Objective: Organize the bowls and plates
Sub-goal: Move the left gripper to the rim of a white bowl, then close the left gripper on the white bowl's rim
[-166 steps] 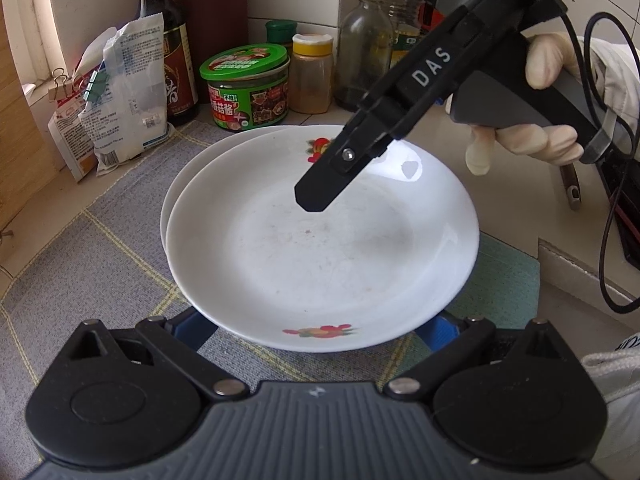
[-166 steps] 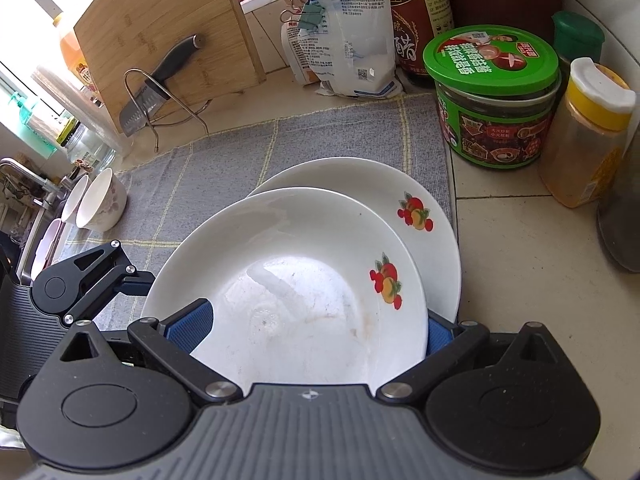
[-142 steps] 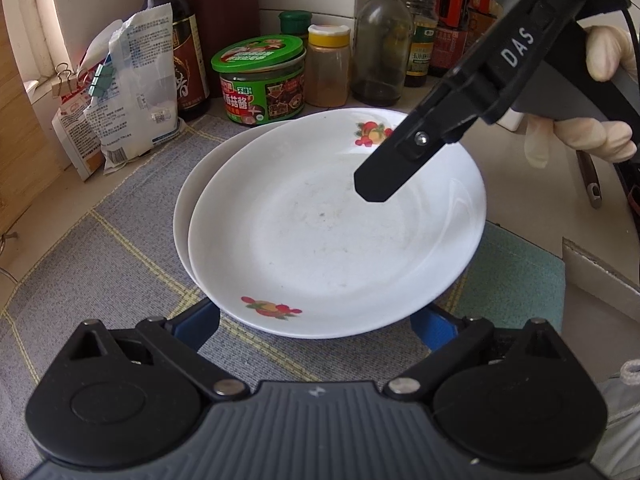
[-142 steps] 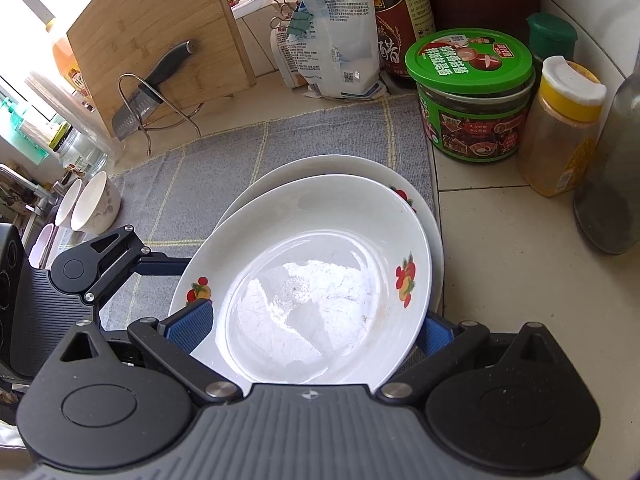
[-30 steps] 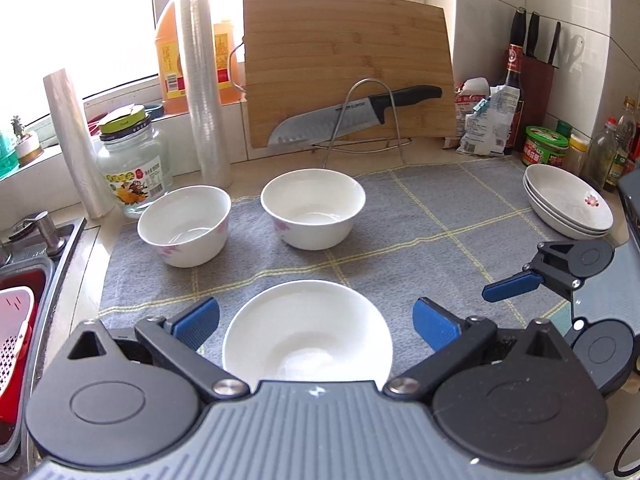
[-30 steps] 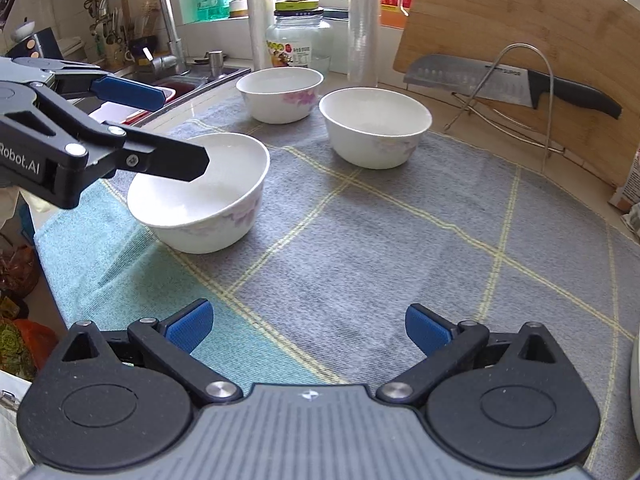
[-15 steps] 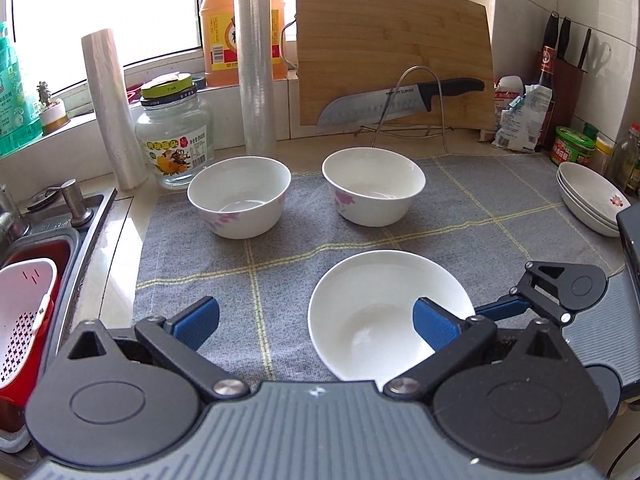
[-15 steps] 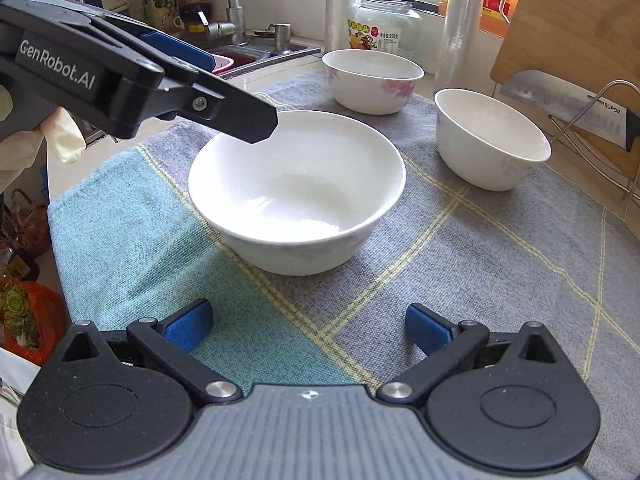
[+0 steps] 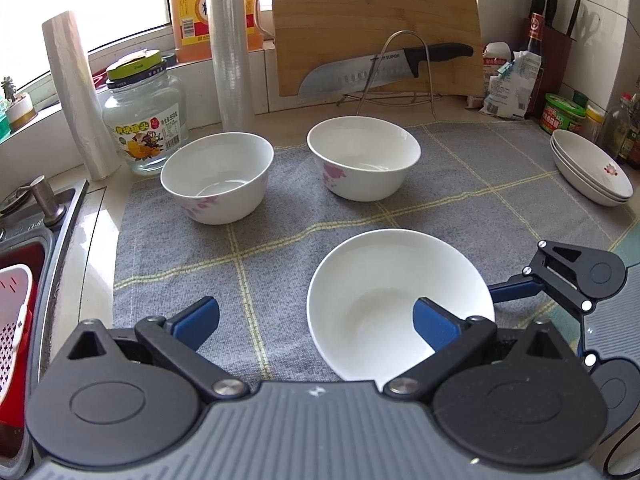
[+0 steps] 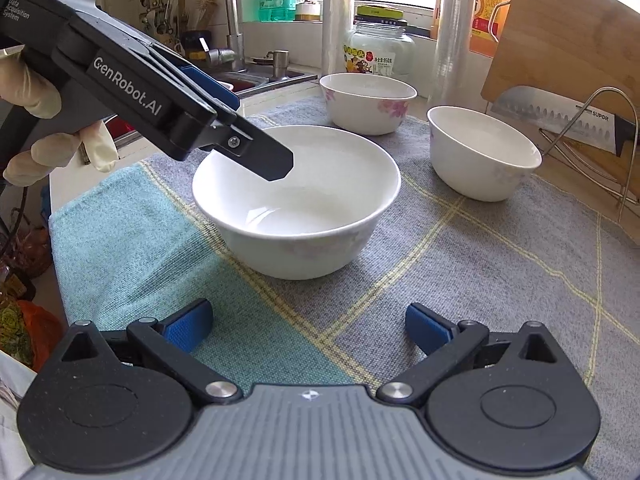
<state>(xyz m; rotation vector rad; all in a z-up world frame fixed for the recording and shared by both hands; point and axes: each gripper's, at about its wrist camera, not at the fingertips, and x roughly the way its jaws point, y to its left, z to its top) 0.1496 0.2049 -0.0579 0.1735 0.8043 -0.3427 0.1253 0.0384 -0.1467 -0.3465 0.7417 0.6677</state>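
While the left gripper (image 10: 256,136), marked "GenRobot.AI" and "DAS", spreads wide over the near white bowl (image 10: 298,204) on the grey mat (image 10: 460,264), right gripper (image 10: 307,326) wide and empty, "SUPOR" knife (image 9: 380,70) behind, plates (image 9: 590,168) stacked far right

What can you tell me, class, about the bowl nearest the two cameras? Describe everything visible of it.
The nearest bowl is white, glossy and ceramic-looking, with a faint pink floral print on its outer wall. It stands upright and empty on the grey checked mat, beside the mat's teal part and apart from the two other bowls. The left tongs are open, with one blue finger over the bowl's interior; whether it touches the rim is unclear. The right tongs are open, short of the bowl.
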